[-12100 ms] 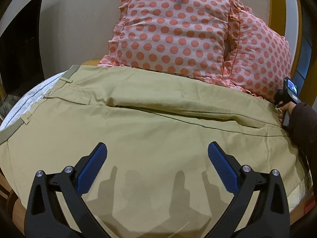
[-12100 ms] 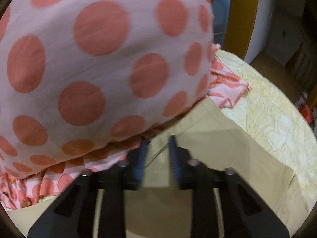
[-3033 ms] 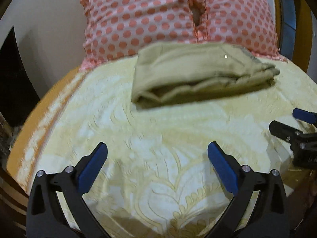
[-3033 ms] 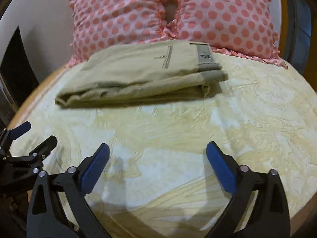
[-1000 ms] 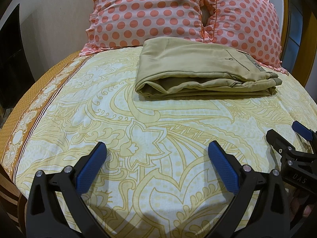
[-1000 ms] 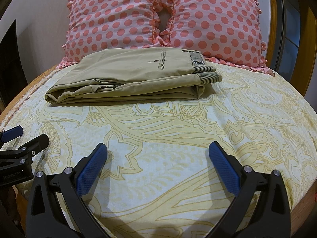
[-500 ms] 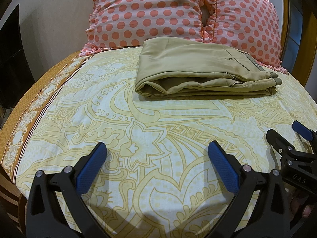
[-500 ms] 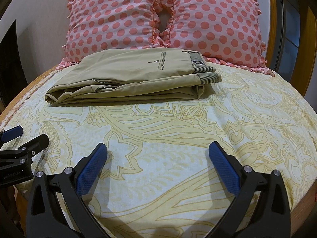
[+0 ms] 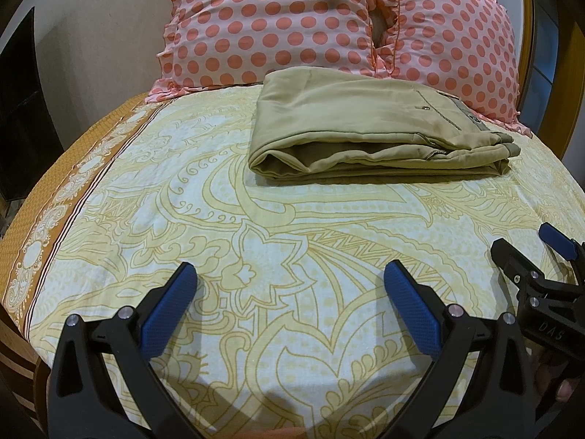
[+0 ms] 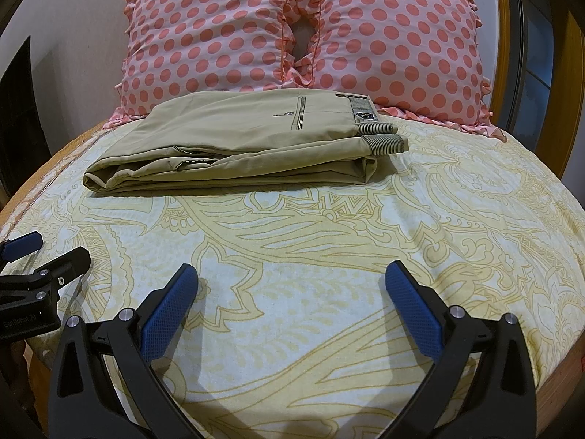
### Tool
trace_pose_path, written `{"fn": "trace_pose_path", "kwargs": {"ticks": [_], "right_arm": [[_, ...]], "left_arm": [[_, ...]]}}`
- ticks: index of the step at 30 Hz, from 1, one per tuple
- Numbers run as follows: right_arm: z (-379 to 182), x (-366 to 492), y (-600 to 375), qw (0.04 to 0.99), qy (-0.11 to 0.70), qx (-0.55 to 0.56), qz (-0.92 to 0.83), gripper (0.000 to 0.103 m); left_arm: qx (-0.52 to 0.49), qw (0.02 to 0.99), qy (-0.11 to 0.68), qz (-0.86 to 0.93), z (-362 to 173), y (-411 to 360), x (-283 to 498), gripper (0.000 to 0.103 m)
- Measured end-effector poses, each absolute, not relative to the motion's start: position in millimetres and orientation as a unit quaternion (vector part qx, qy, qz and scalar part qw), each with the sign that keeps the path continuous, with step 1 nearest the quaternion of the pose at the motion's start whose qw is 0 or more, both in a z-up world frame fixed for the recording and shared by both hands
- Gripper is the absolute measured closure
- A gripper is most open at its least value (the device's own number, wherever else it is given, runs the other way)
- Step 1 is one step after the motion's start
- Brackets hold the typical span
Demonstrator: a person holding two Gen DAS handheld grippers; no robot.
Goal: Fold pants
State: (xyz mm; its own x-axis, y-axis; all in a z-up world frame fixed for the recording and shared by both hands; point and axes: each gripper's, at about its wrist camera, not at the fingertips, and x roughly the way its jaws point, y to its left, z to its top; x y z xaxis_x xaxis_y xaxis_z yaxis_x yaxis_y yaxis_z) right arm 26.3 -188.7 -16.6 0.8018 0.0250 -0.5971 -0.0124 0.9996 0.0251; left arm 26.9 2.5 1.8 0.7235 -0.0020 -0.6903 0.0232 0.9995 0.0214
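Note:
The khaki pants [image 9: 365, 135] lie folded in a flat stack at the far side of the bed, just in front of the pillows; in the right wrist view the pants [image 10: 237, 142] show a back pocket and striped waistband at the right end. My left gripper [image 9: 289, 292] is open and empty, well short of the pants, over the bedsheet. My right gripper [image 10: 292, 289] is open and empty, also near the bed's front. Each gripper shows at the edge of the other's view.
Two pink polka-dot pillows [image 9: 274, 22] [image 10: 395, 36] stand against the wall behind the pants. The yellow patterned bedsheet [image 9: 256, 226] covers the bed, with an orange border on the left. A wooden bedpost [image 10: 570, 55] rises at the right.
Over the last second nothing has visibly moved. Earlier the pants were spread flat with the right gripper closed at the pillow end; now they lie folded and both grippers are back.

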Motion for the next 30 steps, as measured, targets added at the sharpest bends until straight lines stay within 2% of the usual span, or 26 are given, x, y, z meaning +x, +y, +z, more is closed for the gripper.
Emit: {"fn": "trace_pose_path", "kwargs": {"ticks": [30], "right_arm": [[-17.9,27.9,-187.9,0.95,0.313,0.01,0.009,0.001]], "left_arm": [[0.017,0.927,0.375,-0.011,1.6,1.8,26.2,0.002]]}}
